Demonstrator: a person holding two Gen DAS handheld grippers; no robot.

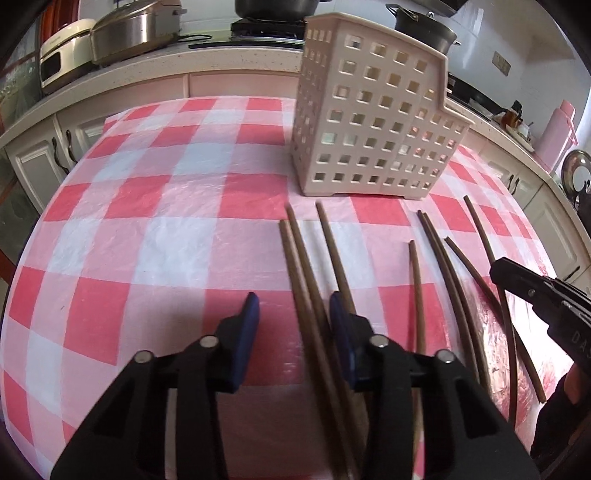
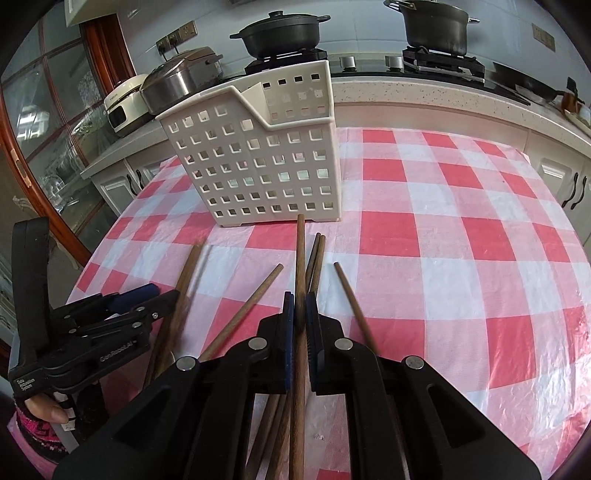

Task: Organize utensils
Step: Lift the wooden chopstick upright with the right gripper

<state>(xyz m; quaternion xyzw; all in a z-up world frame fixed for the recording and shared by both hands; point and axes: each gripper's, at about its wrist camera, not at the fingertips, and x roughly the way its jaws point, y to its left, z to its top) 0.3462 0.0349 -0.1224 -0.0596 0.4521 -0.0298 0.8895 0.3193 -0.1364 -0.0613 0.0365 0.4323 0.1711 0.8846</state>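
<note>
Several brown chopsticks lie loose on the red-and-white checked tablecloth (image 1: 147, 206) (image 2: 443, 221), in front of a cream perforated utensil caddy (image 1: 369, 122) (image 2: 258, 158) that stands upright. My left gripper (image 1: 294, 306) (image 2: 159, 293) hangs low over the cloth. Two chopsticks (image 1: 301, 273) lie between its blue pads (image 1: 249, 314), close to the right one. The left pad is clear of them. My right gripper (image 2: 300, 310) (image 1: 496, 267) is shut on one chopstick (image 2: 301, 251), which points at the caddy's base. Other chopsticks (image 2: 255, 295) lie around it.
A kitchen counter (image 2: 424, 92) wraps behind the table, with rice cookers (image 2: 177, 83), two black pots (image 2: 280, 31) on a stove and a pink bottle (image 1: 556, 133). A glass-fronted cabinet (image 2: 55, 147) stands to the left. A person's hand (image 2: 44, 406) grips the left tool.
</note>
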